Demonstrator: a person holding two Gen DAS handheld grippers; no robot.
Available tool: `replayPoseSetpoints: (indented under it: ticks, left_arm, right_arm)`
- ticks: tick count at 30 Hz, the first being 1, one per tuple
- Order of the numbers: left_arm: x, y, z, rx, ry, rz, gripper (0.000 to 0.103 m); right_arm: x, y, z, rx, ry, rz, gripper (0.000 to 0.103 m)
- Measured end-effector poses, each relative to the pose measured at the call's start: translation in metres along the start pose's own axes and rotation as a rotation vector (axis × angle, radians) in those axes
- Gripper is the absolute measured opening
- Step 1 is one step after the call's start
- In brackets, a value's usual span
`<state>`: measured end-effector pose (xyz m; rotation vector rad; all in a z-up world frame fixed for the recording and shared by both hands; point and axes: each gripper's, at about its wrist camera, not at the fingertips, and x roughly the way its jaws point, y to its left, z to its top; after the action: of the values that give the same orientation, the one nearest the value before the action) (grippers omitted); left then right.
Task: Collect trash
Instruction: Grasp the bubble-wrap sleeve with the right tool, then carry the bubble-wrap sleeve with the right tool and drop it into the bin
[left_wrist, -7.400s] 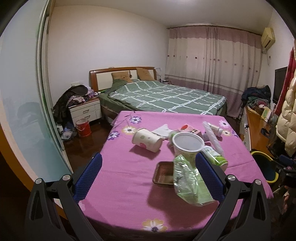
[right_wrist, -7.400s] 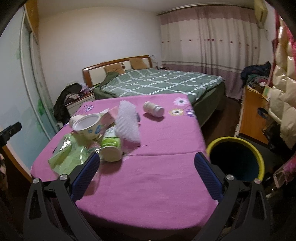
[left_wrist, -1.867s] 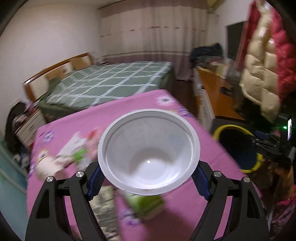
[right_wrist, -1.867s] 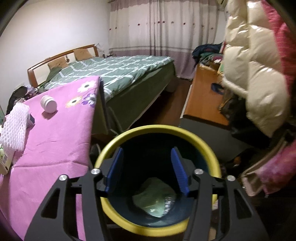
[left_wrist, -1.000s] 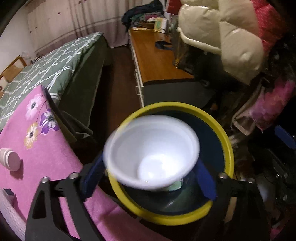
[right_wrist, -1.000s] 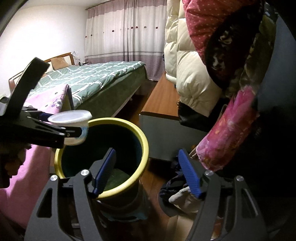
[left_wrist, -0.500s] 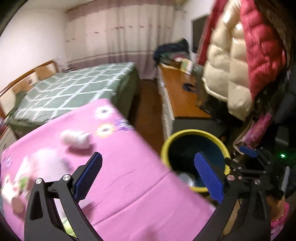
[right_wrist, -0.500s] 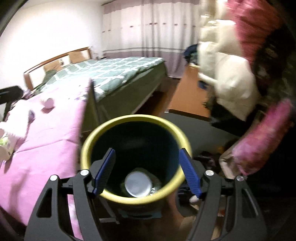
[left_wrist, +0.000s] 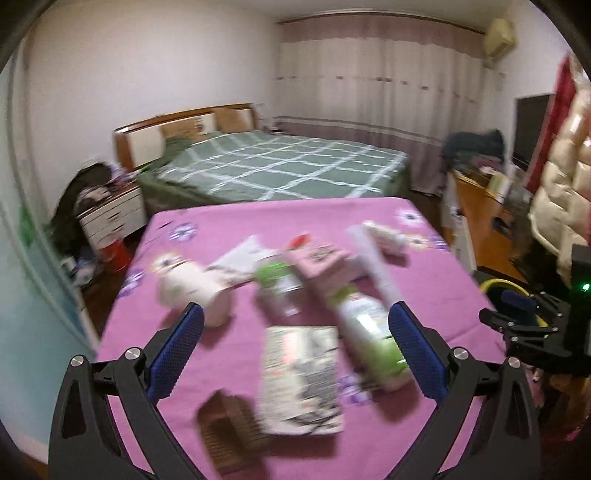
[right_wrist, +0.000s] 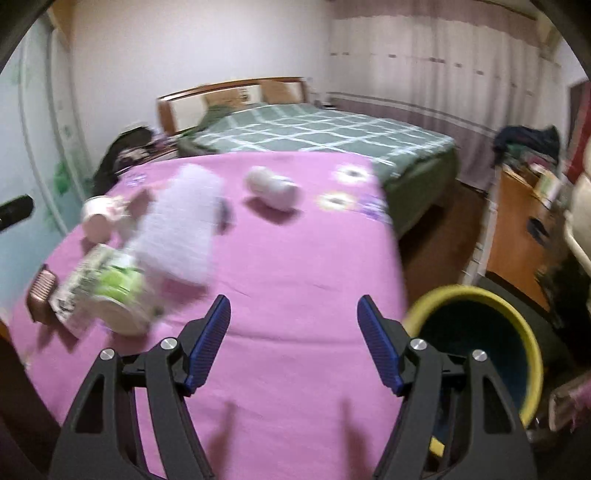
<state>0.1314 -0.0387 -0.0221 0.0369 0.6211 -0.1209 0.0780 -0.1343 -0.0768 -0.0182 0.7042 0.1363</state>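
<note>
- The left gripper (left_wrist: 293, 349) is seen at the bottom of the left wrist view, its jaws spread wide with nothing gripped; they have just been opening.
- Behind and between its blue pads (left_wrist: 175, 349), blurred trash is spread over the pink tablecloth (left_wrist: 424, 280): a printed wrapper (left_wrist: 301, 380) at lower centre, a green-and-white cup (left_wrist: 365, 325) just right of it, a pale cup on its side (left_wrist: 188, 286) at centre left, a pink carton (left_wrist: 321, 262) at centre.
- A brown tray (left_wrist: 231, 430) is seen touching the wrapper's lower left.
- The right gripper (right_wrist: 293, 345) is held released over bare cloth at the bottom of the right wrist view; nothing is between its jaws.
- The yellow-rimmed bin (right_wrist: 517, 328) is seen at lower right, beside the table edge.
- A white foam sleeve (right_wrist: 181, 232) lies at centre left, a small white jar (right_wrist: 273, 188) at upper centre.
</note>
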Motion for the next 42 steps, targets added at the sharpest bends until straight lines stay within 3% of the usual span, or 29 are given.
replayPoseSetpoints:
  ticks: [5,11,14,19,21,23,34,42]
  left_arm:
    - [0.001,0.043,-0.014,-0.069,0.010,0.019,0.098]
    - [0.001,0.052,-0.023,-0.096,0.006,0.008,0.098]
    - [0.000,0.048,-0.025,-0.106,0.004,0.010,0.098]
    - [0.003,0.054,-0.029,-0.126,0.006,0.021,0.098]
    - [0.003,0.057,-0.031,-0.130,0.010,0.021,0.098]
    - [0.006,0.058,-0.032,-0.132,0.014,0.020,0.098]
    - [0.012,0.056,-0.037,-0.135,0.027,0.012,0.098]
    - [0.012,0.049,-0.037,-0.121,0.026,0.009,0.098]
  right_arm:
    - [0.012,0.051,0.029,-0.047,-0.015,0.085,0.068]
    - [0.051,0.086,0.052,-0.076,0.040,0.080,0.067]
    - [0.072,0.089,0.057,-0.065,0.084,0.067,0.059]
    - [0.089,0.083,0.059,-0.027,0.117,0.049,0.041]
    - [0.091,0.078,0.059,0.002,0.123,0.059,0.023]
    - [0.089,0.074,0.059,0.016,0.111,0.055,0.014]
    - [0.045,0.039,0.058,0.081,0.020,0.048,0.012]
    - [0.015,-0.005,0.045,0.144,-0.009,-0.016,0.012]
